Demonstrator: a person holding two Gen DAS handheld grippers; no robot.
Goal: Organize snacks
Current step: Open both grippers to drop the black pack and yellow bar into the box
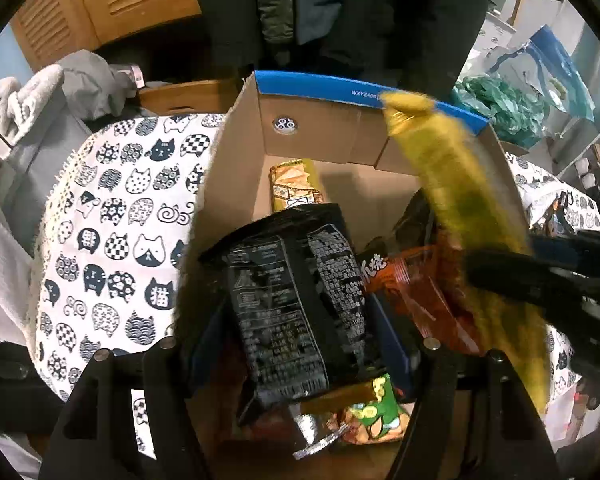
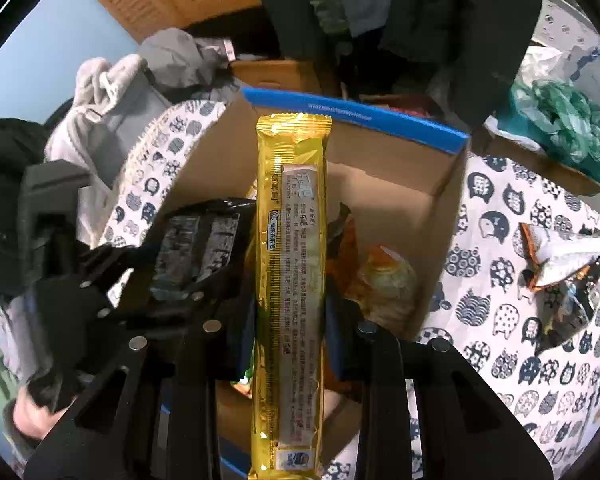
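Cardboard box (image 2: 428,184) crowded by black packet (image 1: 296,304), orange packet (image 1: 424,296)

A long yellow snack packet (image 2: 290,280) stands lengthwise between the fingers of the right hand-held gripper (image 2: 290,320), clamped at its middle, over an open cardboard box (image 2: 440,216). A black snack bag (image 1: 296,304) sits upright between the left hand-held gripper's (image 1: 296,344) spread fingers, above other packets.
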